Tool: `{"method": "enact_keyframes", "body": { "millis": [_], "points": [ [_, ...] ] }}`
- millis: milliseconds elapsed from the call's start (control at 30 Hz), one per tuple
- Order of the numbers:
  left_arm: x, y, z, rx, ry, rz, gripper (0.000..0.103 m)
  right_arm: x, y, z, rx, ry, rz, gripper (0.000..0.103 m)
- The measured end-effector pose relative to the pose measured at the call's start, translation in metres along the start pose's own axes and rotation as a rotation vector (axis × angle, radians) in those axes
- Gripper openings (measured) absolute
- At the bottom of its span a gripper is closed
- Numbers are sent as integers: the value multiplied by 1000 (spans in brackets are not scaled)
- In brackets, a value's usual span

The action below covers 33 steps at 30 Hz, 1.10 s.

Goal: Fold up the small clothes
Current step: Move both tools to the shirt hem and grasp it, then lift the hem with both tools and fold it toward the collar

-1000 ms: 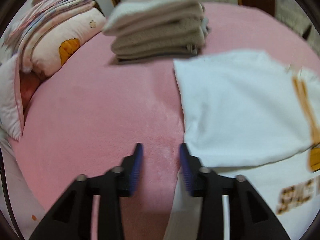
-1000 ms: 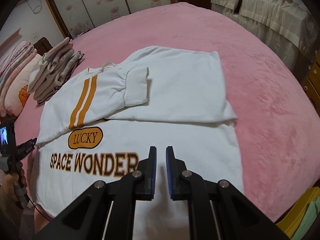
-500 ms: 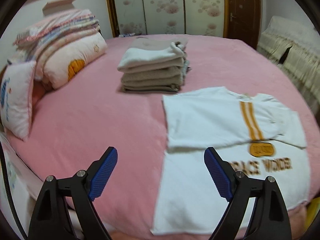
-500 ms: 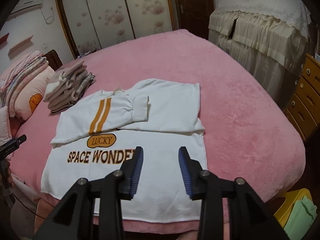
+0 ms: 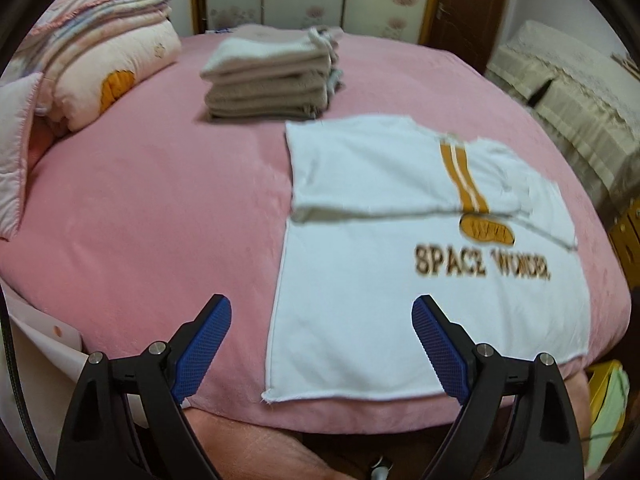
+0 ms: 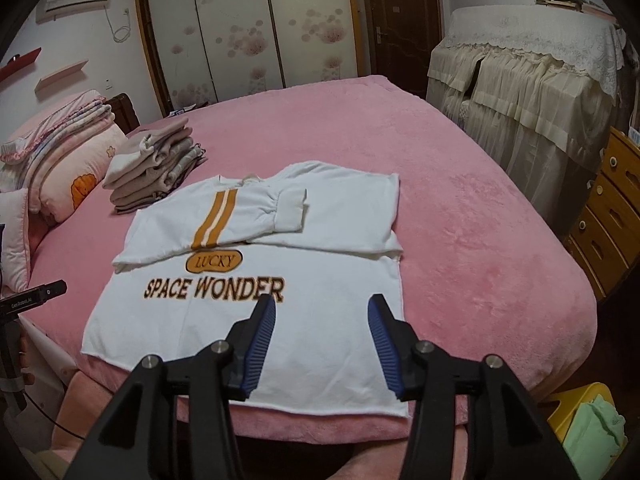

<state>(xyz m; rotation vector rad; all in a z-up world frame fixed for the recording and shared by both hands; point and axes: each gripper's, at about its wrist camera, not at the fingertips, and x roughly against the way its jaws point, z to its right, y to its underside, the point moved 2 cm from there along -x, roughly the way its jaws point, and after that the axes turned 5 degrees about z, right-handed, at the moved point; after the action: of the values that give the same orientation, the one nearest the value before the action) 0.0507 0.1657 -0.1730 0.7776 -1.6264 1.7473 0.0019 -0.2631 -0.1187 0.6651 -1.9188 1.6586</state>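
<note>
A white sweatshirt with orange stripes and the words SPACE WONDER lies flat on the pink bed. Both its sleeves are folded in across the chest. My left gripper is open wide above the hem's left corner, with nothing between its blue pads. My right gripper hovers over the hem's right part; its jaws are opening and hold nothing. The left gripper's body shows at the left edge of the right wrist view.
A stack of folded beige clothes sits behind the sweatshirt. Pillows and a folded quilt lie at the bed's left. A yellow bin and a wooden drawer chest stand to the right.
Both grippers pulled back and rose from the sweatshirt, so more of the bed shows. The left jaws opened wide; the right jaws went from nearly shut to apart.
</note>
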Motion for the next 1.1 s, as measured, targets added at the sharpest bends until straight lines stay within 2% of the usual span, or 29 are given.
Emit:
{"method": "enact_keyframes", "body": {
  "millis": [167,367,600,833,900,1000,1067,1100],
  "points": [
    [-35,31,-21,-7,16,-93,91,-28,30,24,-25,6,-81,49],
    [-64,58,-48,116,85,-183,91,-52,65,49,-41,32,-178,49],
    [-73,71,-49,111,141,-197,90,-69,85,73,-124,10,-250,48],
    [-75,78,-56,144,184,-205,86,-85,96,81,-173,-31,-285,47],
    [-75,78,-60,160,189,-204,83,-87,98,81,-188,-51,-292,44],
    [-75,79,-64,191,208,-206,74,-88,99,80,-193,-84,-305,33],
    [-74,81,-67,207,220,-208,63,-88,100,78,-191,-106,-314,22],
    [-74,80,-67,213,226,-212,61,-87,101,78,-191,-110,-315,21]
  ]
}}
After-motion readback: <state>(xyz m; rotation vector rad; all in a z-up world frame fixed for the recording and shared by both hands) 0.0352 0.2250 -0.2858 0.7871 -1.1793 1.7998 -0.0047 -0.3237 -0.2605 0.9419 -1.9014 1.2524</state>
